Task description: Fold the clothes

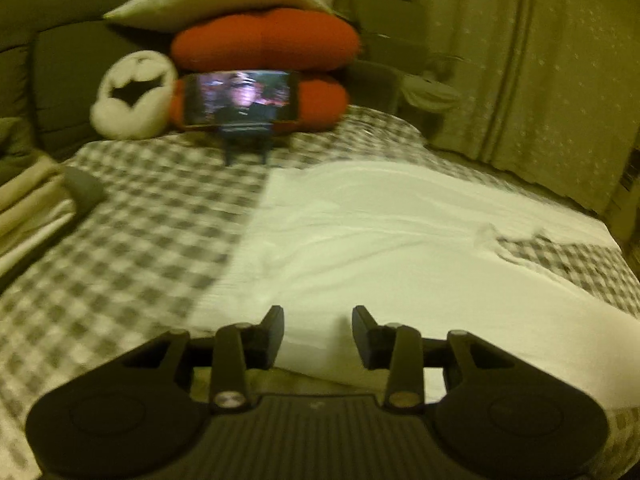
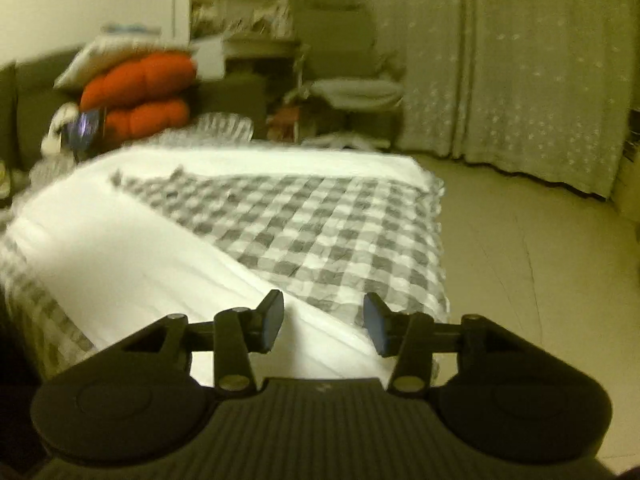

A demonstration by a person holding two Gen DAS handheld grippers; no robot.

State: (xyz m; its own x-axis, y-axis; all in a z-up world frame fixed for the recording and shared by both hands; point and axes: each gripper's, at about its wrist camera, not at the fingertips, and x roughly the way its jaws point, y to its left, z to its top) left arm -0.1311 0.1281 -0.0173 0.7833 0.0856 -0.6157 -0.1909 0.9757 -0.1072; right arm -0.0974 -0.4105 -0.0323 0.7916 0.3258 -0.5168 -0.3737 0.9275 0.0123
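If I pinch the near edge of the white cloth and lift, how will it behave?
The white cloth will likely go floppy and drape: it lies flat with soft wrinkles on the checked bedcover. It looks thin, so probably light. A one-point pinch may bunch it or undo the folded edge; gripping with both open grippers seems safer.

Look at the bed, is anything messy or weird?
A little. The white cloth lies slanted across the checked cover, wrinkled, with one corner bunched up. A phone on a stand plays video against the red cushions. Both grippers are open, holding nothing.
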